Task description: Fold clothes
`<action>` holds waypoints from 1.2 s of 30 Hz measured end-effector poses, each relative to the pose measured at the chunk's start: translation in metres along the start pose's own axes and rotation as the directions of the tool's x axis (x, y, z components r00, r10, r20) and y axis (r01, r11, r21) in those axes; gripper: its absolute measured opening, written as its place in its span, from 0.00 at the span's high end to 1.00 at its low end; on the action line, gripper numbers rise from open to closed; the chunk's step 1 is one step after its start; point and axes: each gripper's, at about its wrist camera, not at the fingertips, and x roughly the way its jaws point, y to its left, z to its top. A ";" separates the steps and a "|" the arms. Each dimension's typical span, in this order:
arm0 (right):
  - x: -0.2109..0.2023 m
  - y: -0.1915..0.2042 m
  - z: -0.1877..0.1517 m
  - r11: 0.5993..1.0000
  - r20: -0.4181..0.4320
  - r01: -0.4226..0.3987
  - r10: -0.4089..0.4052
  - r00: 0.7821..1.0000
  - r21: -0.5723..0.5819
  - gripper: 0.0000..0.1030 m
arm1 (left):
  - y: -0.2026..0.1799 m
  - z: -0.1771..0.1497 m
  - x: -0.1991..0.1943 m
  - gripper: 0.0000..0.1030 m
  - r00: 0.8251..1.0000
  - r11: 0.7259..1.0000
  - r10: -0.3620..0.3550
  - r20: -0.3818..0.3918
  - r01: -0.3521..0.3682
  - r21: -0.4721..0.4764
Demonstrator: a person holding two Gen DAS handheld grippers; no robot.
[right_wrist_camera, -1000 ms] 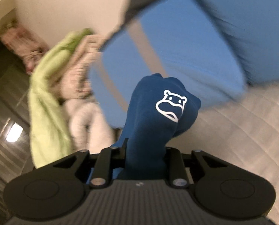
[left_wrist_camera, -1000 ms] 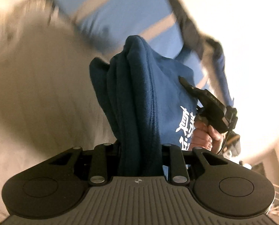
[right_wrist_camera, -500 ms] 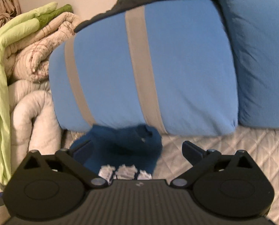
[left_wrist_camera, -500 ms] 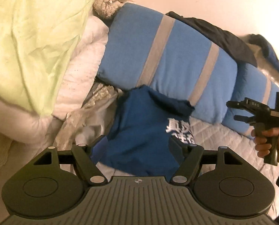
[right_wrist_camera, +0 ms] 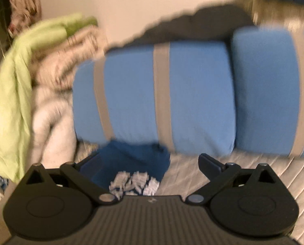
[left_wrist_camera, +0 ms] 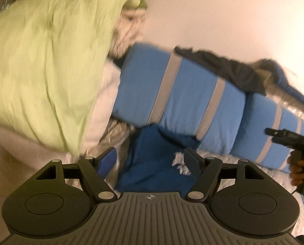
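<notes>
A folded navy shirt [left_wrist_camera: 150, 175] with white print lies on the quilted bed, its far edge against a blue pillow [left_wrist_camera: 184, 94]. My left gripper [left_wrist_camera: 150, 155] hovers over it, open, fingers apart and clear of the cloth. In the right wrist view the same shirt [right_wrist_camera: 131, 153] lies below and left of centre, and my right gripper [right_wrist_camera: 149, 160] stands wide open above it, holding nothing. The right gripper [left_wrist_camera: 284, 137] also shows at the right edge of the left wrist view, held by a hand [left_wrist_camera: 299, 169].
Two blue pillows with grey stripes [right_wrist_camera: 192, 94] [right_wrist_camera: 264, 91] lean on the wall, a dark garment [right_wrist_camera: 192, 26] draped on top. A green blanket [left_wrist_camera: 46, 61] and pale bedding [right_wrist_camera: 48, 126] pile up at the left. Quilted bed cover [right_wrist_camera: 254, 163] spreads to the right.
Both grippers were shut on the navy shirt a second ago. They have opened, let it go and lifted away. The shirt now lies on the bed by the pillow.
</notes>
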 end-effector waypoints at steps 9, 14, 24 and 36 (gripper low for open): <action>-0.165 -0.052 0.094 0.995 0.282 0.083 -0.066 0.957 -0.050 0.00 | -0.022 0.039 -0.048 0.21 0.986 0.997 -0.056 0.160 0.046 0.065; -0.236 -0.096 0.106 0.969 0.374 0.233 -0.188 0.908 -0.080 0.00 | -0.032 0.043 -0.044 0.20 0.973 0.997 -0.081 0.214 0.077 0.027; -0.355 -0.190 0.073 0.876 0.428 0.481 -0.420 0.800 -0.039 0.00 | -0.065 0.044 -0.046 0.20 0.964 0.986 -0.166 0.210 0.159 0.051; -0.480 -0.238 0.025 0.867 0.393 0.499 -0.462 0.795 0.010 0.00 | -0.081 0.028 -0.077 0.19 0.956 0.963 -0.250 0.154 0.228 0.143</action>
